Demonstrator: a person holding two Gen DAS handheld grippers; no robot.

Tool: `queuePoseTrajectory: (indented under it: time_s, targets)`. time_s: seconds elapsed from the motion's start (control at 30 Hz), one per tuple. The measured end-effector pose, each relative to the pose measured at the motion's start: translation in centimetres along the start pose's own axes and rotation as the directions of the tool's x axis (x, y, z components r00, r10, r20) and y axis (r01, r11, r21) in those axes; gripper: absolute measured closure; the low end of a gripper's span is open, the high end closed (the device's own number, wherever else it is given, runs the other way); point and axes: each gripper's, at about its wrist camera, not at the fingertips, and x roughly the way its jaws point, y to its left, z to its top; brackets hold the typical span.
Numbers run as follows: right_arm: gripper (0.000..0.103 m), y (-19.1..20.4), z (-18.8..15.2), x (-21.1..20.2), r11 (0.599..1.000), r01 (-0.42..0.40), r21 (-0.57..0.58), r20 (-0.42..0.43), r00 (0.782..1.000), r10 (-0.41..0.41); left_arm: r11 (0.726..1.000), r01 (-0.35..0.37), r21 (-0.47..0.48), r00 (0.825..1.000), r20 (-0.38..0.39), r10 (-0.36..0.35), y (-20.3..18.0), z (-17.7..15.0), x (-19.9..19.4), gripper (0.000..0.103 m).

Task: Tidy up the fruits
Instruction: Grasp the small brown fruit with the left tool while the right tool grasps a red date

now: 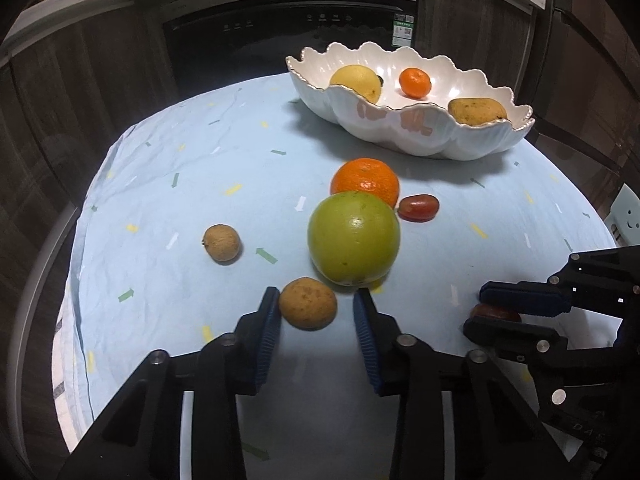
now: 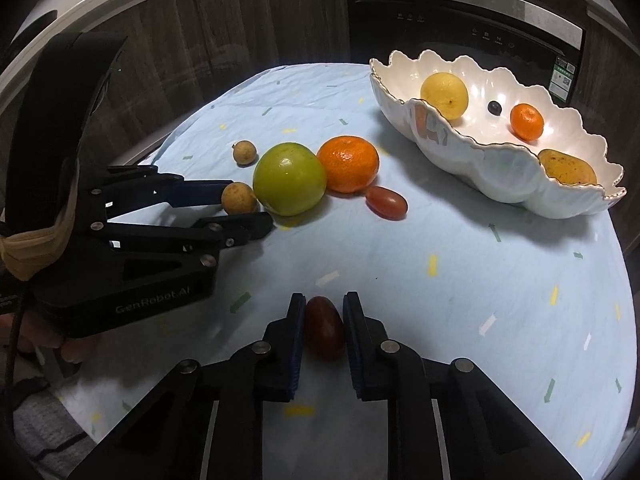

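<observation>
Nearby, pale-blue tablecloth (image 1: 200, 168), dark oven (image 1: 280, 28)

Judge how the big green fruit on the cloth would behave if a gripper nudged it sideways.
The green fruit is near-round and smooth, so it would probably roll rather than slide. It sits against the orange, which would likely be shoved along. As the largest loose fruit, it looks fairly heavy, and its glossy skin may slip from narrow jaws.

Loose fruits (image 1: 353, 239) beside scalloped bowl (image 1: 420, 136)
</observation>
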Motion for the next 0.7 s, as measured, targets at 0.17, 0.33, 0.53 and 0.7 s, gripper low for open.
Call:
queuePoseTrajectory:
  time_s: [0.17,0.33,0.53,0.7]
  targets:
    - [0.084,0.1,0.0,0.0,1.000,0.002,-0.003,0.001,1.000,-0.002,1.000,0.001,-0.009,1.000,-0.001,-0.001,0.1,0.0,-0.3,0.075]
    - [0.084,-0.1,0.1,-0.3,1.000,0.006,0.004,0.005,1.000,-0.006,1.000,0.006,-0.012,1.000,0.001,-0.006,-0.2,-0.1,-0.9,0.075]
    - [0.084,-0.3,0.6,-1.4,1.000,0.010,0.008,0.032,0.999,-0.011,1.000,0.001,-0.024,1.000,0.013,-0.001,-0.5,-0.1,-2.2,0.075]
    - [0.084,-0.2,0.9,-2.4,1.000,0.013,0.008,0.060,0.998,-0.014,1.000,-0.008,-0.026,1.000,0.025,0.009,-0.8,0.0,-3.3,0.075]
